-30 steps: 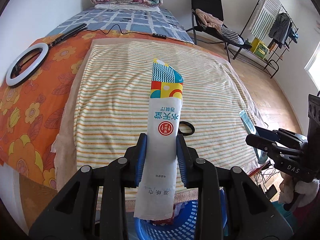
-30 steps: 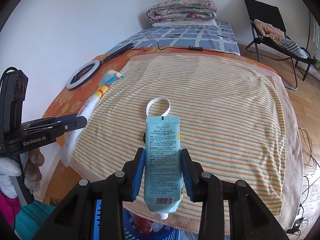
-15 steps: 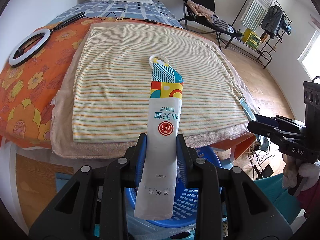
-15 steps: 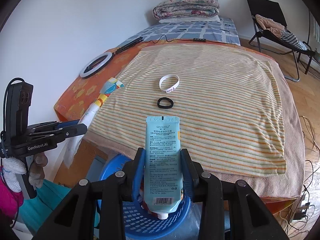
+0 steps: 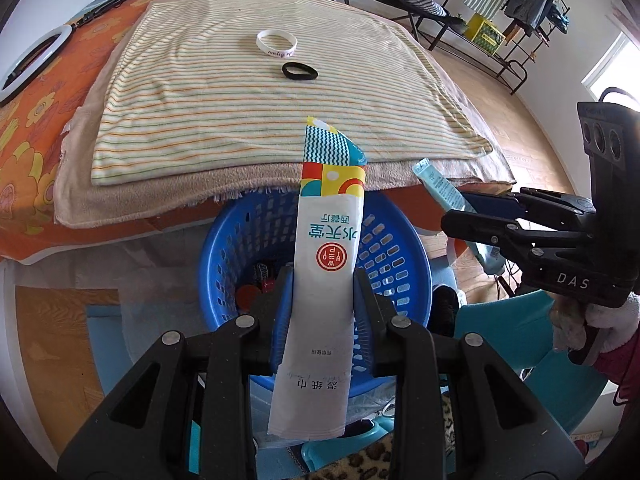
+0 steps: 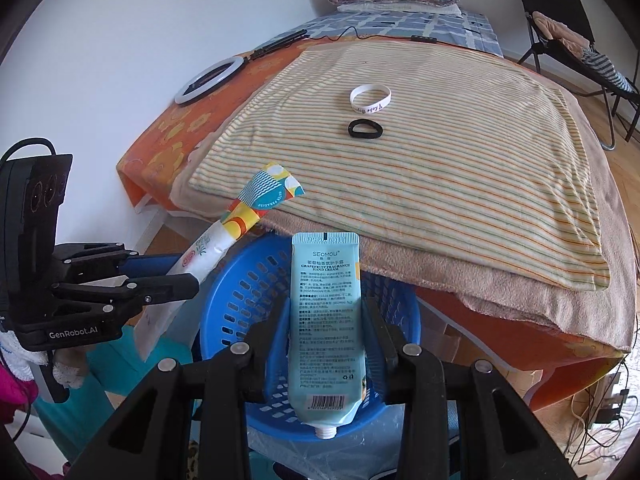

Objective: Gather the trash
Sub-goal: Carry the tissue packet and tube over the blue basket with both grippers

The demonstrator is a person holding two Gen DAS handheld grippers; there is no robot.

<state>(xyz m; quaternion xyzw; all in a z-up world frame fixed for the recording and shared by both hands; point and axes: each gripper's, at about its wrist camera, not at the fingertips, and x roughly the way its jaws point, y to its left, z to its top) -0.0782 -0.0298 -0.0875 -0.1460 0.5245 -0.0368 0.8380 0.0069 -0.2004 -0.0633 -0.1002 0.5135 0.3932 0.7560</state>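
My left gripper (image 5: 322, 284) is shut on a long white wet-wipe packet (image 5: 324, 264) with a colourful top, held above the blue plastic basket (image 5: 236, 240). The packet also shows in the right wrist view (image 6: 224, 236). My right gripper (image 6: 325, 316) is shut on a light blue hand cream tube (image 6: 325, 320), cap toward me, above the same basket (image 6: 240, 292). The tube also shows in the left wrist view (image 5: 440, 188), in the right gripper (image 5: 480, 216). Some items lie in the basket's bottom.
The bed with a striped cloth (image 6: 460, 152) stands just behind the basket. A white wristband (image 6: 370, 98) and a black hair tie (image 6: 365, 129) lie on it. A ring light (image 6: 208, 84) lies at the far left. A folding chair (image 6: 560, 28) and a clothes rack (image 5: 512, 12) stand beyond.
Both grippers have pulled back from the bed and lowered with their items. The blue basket has come fully into view beneath them.
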